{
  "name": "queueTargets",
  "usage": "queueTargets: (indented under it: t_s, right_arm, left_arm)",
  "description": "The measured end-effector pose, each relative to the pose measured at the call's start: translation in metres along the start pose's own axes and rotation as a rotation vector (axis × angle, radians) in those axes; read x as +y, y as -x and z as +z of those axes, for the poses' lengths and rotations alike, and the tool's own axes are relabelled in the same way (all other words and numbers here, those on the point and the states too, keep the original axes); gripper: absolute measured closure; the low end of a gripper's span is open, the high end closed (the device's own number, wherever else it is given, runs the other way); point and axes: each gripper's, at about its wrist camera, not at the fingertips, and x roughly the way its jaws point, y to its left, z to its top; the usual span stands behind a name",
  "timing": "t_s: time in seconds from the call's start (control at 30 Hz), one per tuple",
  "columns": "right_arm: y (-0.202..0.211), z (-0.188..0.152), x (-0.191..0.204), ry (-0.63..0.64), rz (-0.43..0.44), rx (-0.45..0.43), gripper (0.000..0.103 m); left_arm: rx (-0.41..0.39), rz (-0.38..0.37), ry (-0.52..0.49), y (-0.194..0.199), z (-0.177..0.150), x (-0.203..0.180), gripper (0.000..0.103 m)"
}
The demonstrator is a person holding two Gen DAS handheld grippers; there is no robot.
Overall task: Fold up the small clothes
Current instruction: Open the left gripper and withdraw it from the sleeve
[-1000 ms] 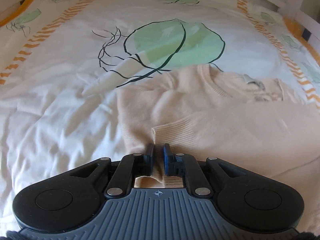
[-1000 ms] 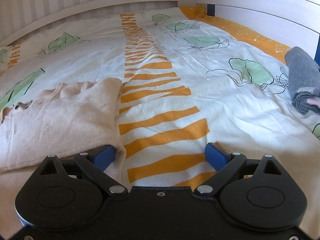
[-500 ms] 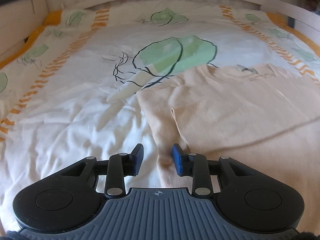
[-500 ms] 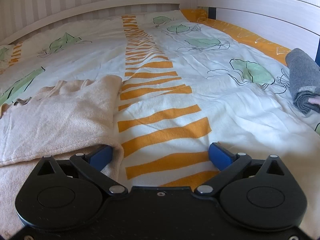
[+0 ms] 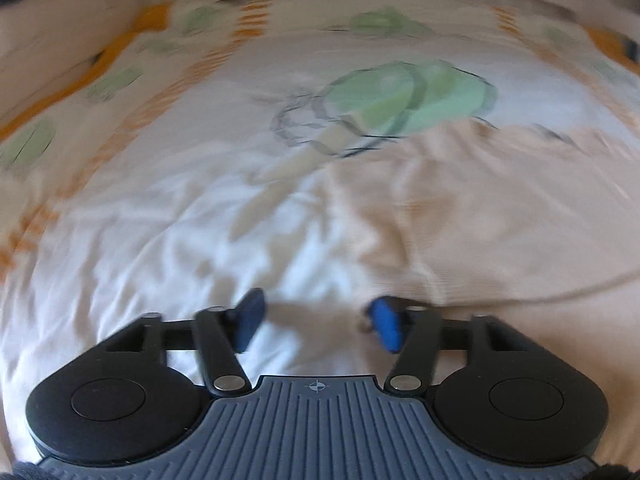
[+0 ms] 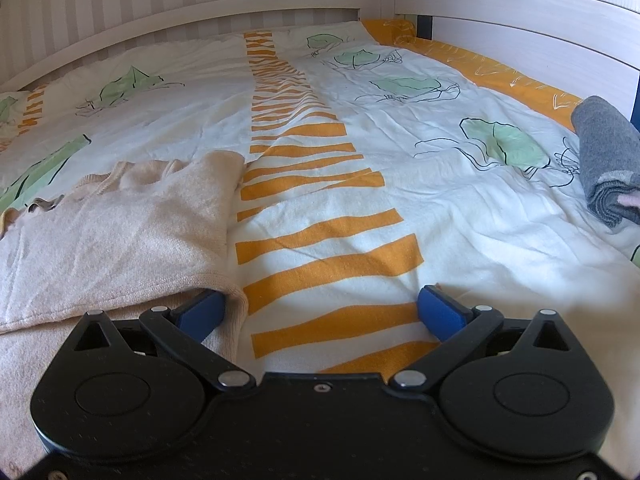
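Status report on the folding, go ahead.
Left tool open, empty. Right tool open at sweater edge. Sweater half folded on bed. Nothing in the way.

Peach sweater [image 6: 120, 236], white orange-striped green-leaf duvet [image 6: 360, 160], grey folded garment [image 6: 608, 160]

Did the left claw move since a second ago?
Yes. The left claw let go of the beige sweater, opened, and slid left, so white bedspread now lies between its fingers.

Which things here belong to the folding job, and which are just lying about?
Job:
beige sweater, partly folded
left gripper, open
right gripper, open

Lying about:
grey folded garment, far right
patterned duvet
white bed frame
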Motion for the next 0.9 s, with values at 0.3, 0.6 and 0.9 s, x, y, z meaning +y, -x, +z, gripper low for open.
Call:
queueTargets:
  t_s: [0.3, 0.6, 0.9]
  right_arm:
    - [0.000, 0.000, -0.001, -0.006, 0.005, -0.001, 0.001]
    - [0.002, 0.000, -0.002, -0.006, 0.016, -0.001, 0.001]
    - [0.019, 0.003, -0.017, -0.078, 0.048, -0.046, 0.001]
  left_arm:
    - [-0.006, -0.034, 0.051, 0.008, -0.011, 0.018, 0.040]
    - [0.021, -0.007, 0.135, 0.022, -0.021, 0.038, 0.040]
    - [-0.063, -0.100, 0.315, 0.052, -0.008, 0.045, 0.028]
